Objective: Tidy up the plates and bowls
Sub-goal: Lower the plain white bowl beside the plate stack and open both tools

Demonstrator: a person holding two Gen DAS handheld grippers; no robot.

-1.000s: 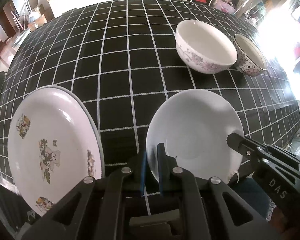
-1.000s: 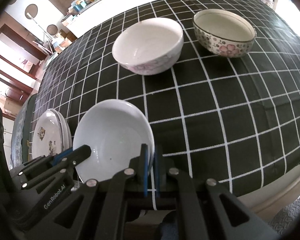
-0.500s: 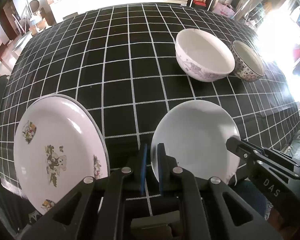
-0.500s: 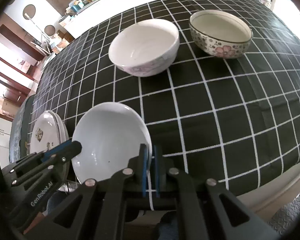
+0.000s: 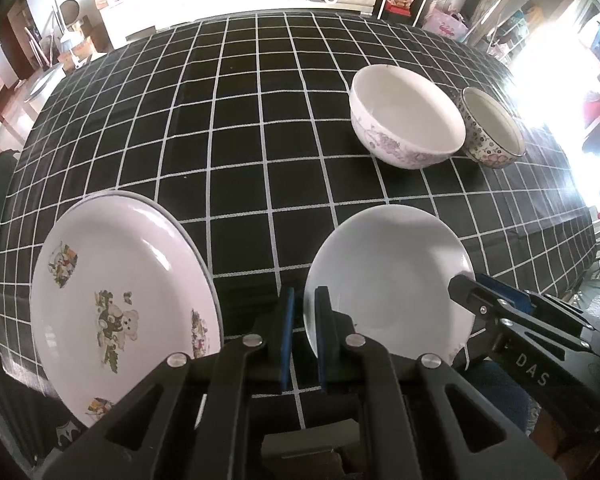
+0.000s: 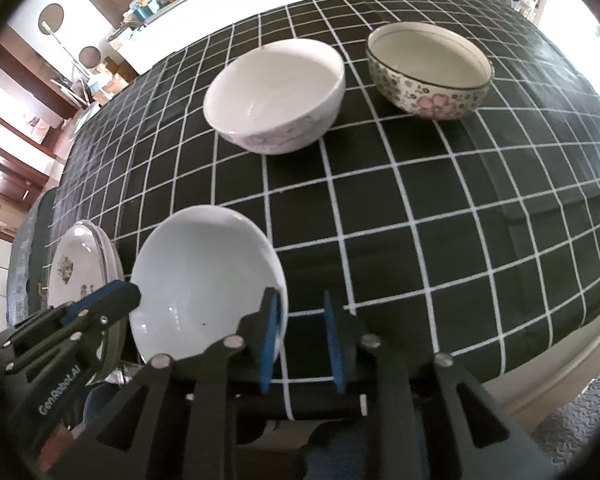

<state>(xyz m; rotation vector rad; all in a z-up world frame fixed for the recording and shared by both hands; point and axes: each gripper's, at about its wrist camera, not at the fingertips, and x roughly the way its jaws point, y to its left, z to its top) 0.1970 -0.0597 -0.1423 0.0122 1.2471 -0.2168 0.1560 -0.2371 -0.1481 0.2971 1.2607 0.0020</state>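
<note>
Here, a plain white plate (image 5: 388, 276) sits at the near edge of the surface (image 5: 236, 120), caught between two tools. The left hand-held gripper (image 5: 301, 320) straddles the plate's left rim, its blue pads close together on either side of it, though whether they actually pinch cannot be told. The right hand-held gripper (image 6: 300, 340) stands with its jaws parted: the left pad lies against the plate's right rim, the other well clear over the checked cloth, so nothing is clamped on that side.

Just beside the white plate, toward the near left corner, lies a stack of bear plates (image 5: 120, 300), at least two by the doubled rim. Toward the far right edge stand a white bowl (image 5: 408, 120) with a faint lilac print and, just beside it, a flowered bowl (image 5: 492, 128).

All of it looks like glazed ceramic: stiff, fairly heavy for its bulk, slick under rubber pads and quick to chip on a knock. The plate is best taken by the rim, pads above and below the lip, ideally from two opposite sides to stop it swinging. The bowls likely want a pinch over the wall, one finger inside. Any slip at this near edge risks a fall to the floor.
</note>
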